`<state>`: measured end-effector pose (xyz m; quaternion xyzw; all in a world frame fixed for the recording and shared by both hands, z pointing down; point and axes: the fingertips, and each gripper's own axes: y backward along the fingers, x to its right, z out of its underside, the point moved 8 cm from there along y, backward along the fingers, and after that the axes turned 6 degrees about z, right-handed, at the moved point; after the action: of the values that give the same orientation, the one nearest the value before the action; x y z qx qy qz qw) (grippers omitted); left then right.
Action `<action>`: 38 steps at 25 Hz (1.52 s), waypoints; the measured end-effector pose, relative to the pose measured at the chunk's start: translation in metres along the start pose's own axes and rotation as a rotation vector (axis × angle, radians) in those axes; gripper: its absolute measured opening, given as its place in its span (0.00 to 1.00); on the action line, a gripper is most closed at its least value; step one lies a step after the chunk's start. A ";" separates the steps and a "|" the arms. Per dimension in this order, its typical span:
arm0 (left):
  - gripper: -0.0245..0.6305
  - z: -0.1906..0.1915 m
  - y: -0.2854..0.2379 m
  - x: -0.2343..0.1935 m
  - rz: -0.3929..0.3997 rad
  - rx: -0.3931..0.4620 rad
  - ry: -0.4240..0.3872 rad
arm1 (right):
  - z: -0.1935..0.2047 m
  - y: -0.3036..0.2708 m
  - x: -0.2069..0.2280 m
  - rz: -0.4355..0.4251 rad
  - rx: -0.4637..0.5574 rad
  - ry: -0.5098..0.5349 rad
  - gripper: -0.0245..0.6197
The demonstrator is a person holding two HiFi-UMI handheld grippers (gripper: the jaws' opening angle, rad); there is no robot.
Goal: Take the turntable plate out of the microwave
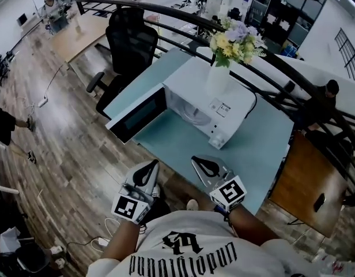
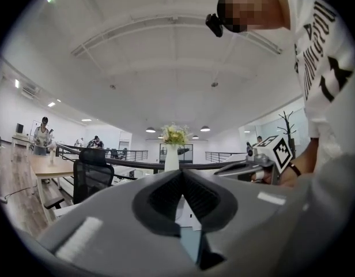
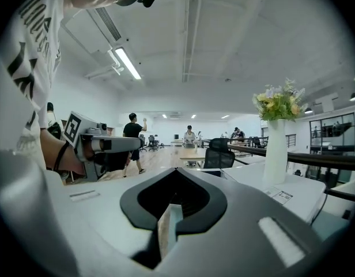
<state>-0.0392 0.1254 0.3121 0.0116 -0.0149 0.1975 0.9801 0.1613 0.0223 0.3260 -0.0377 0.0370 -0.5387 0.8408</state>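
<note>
A white microwave [image 1: 209,105] stands on a light blue table [image 1: 258,154], with its door [image 1: 137,115] swung open to the left. The turntable plate cannot be seen in any view; the cavity is hidden from here. A white vase of flowers [image 1: 219,77] stands on the microwave's top. My left gripper [image 1: 152,165] hovers off the table's near edge, below the door, shut and empty. My right gripper [image 1: 196,160] is over the table's near edge in front of the microwave, also shut and empty. Both grippers point about level: left gripper [image 2: 182,173], right gripper [image 3: 174,173].
A black office chair [image 1: 131,45] stands behind the table at the left. A dark curved railing [image 1: 269,77] runs behind the microwave. A brown wooden table [image 1: 307,183] sits to the right. A wooden desk [image 1: 79,36] and people are far off at the upper left.
</note>
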 end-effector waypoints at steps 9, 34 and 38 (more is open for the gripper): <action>0.11 0.002 -0.024 -0.085 0.172 0.002 0.021 | -0.004 -0.058 -0.009 0.156 -0.031 -0.038 0.04; 0.11 0.030 -0.091 -0.184 0.474 -0.060 0.061 | 0.027 -0.143 -0.009 0.433 -0.071 -0.211 0.04; 0.11 0.041 -0.113 -0.188 0.482 -0.076 0.086 | 0.042 -0.150 0.015 0.447 -0.087 -0.263 0.04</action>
<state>-0.1700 -0.0529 0.3447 -0.0375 0.0173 0.4252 0.9041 0.0359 -0.0527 0.3832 -0.1344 -0.0423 -0.3279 0.9342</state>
